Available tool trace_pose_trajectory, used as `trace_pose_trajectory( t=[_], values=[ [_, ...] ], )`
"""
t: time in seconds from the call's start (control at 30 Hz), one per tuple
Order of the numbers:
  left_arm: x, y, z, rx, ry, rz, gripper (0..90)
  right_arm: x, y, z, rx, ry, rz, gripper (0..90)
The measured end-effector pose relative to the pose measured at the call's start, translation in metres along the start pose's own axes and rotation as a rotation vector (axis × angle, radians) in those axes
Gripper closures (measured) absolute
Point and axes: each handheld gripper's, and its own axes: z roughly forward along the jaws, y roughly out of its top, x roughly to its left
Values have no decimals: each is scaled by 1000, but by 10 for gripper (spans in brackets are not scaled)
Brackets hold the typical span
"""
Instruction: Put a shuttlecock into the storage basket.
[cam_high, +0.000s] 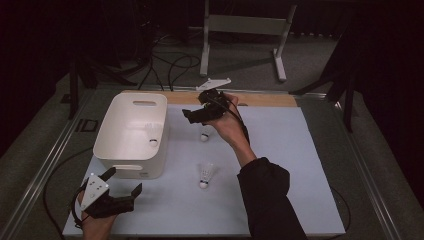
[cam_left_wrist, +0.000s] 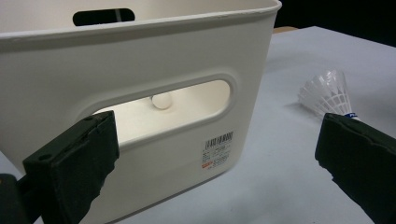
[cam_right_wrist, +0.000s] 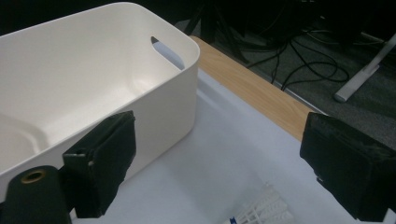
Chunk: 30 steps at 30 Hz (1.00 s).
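Nearest the tabletop's front-left corner, the left gripper (cam_high: 122, 182) gaped wide, empty. Three shuttlecocks: one (cam_high: 152, 136) in the bin (cam_high: 118, 122), two (cam_high: 204, 174) (cam_high: 204, 135) mid-table. The right gripper (cam_high: 191, 110) hovered open, empty.

Shuttlecock (cam_right_wrist: 261, 212) cut by bottom edge

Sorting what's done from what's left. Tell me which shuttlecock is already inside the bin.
The shuttlecock in the white bin, lying near its right wall. The other two lie outside on the white mat: one under the right gripper, one nearer the person.
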Motion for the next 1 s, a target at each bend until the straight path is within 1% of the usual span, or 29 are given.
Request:
trace_pose_trajectory(
  t=[0.6,0.73,0.8,0.9,1.0],
  values=[
    [0,0,0,0,1,0,2,-10,-11,4,27,-18,5,91],
    [0,0,0,-1,2,-2,2,-13,-14,5,29,-30,18,91],
    [0,0,0,-2,1,-1,2,-15,-15,6,27,-32,17,91],
    [0,0,0,0,1,2,2,-18,-17,7,34,-38,22,92],
    [0,0,0,-1,1,2,2,-20,-20,9,51,-42,26,93]
  ],
)
